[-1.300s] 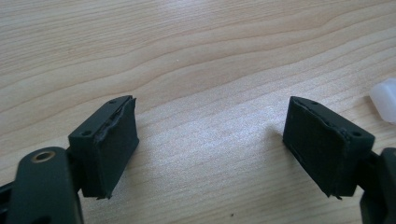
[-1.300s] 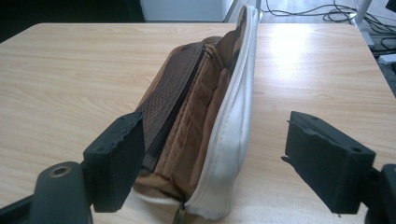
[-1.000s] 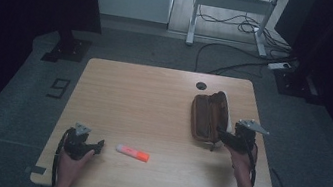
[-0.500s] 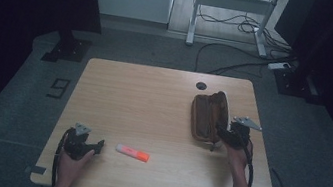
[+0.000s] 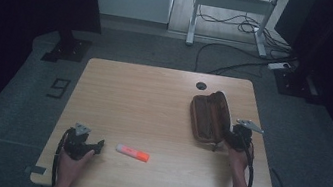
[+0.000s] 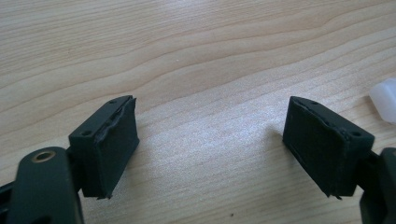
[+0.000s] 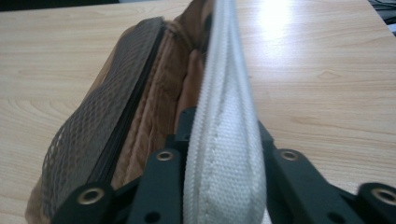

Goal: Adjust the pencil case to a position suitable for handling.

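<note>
A brown pencil case lies open at the table's right side. My right gripper is at its near end, shut on the case's white-edged flap; the flap stands up between the jaws, and a mesh pocket shows to the left of it. An orange highlighter with a white cap lies near the front edge. My left gripper rests on the table just left of it, pointing at it. Its jaws stand wide open over bare wood, and the white cap sits just beyond the right jaw.
The wooden table has a round cable hole near its far edge. Beyond it stand a metal desk frame and cables on the grey floor. Dark panels stand to both sides.
The right hand has shifted very slightly at the near end of the case. The left gripper, the highlighter and the case lie as before.
</note>
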### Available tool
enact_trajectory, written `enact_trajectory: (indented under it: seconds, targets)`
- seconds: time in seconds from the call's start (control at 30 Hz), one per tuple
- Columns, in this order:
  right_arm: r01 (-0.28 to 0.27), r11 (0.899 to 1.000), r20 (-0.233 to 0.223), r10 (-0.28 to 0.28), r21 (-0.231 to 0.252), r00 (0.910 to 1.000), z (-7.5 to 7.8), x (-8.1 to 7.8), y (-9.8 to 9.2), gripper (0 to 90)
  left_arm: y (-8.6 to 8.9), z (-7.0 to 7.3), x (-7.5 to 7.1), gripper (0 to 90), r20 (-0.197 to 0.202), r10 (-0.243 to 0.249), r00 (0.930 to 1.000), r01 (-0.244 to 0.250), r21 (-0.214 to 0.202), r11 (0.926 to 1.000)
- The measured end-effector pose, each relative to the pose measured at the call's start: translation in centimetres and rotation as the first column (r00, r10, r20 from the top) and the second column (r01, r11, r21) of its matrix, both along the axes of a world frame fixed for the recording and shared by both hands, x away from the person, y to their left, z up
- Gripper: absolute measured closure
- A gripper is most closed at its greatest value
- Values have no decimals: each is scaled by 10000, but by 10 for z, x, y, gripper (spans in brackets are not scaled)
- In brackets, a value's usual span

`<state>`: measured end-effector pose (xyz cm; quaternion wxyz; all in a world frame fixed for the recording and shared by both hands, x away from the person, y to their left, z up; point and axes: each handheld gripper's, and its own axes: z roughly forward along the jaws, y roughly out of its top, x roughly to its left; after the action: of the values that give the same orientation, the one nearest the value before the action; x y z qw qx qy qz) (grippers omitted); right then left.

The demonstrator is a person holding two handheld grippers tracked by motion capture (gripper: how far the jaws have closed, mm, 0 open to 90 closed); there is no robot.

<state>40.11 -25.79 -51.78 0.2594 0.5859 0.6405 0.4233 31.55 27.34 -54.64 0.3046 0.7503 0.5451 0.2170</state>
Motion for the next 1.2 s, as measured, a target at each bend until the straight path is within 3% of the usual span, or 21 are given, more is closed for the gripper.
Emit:
enact_trajectory:
  seconds: [0.1, 0.43, 0.73, 1.2]
  targets:
    - [86, 9998, 222, -90, 151, 9997, 1, -2, -4, 804, 0, 0, 0, 181, -1, -4, 10000, 4, 1, 10000]
    - [-147, 9959, 592, 94, 891, 9982, 5, -5, -9, 822, 0, 0, 0, 183, 4, -40, 10000, 40, -1, 10000]
    - [-565, 9913, 1011, 445, 1190, 9939, 14, -11, -11, 827, 0, 0, 0, 183, 2, -76, 10000, 76, 9, 10000]
    - [-1300, 9701, 1807, 931, 2048, 9791, 31, -21, -17, 827, 0, 0, 0, 183, 2, -82, 10000, 82, 9, 10000]
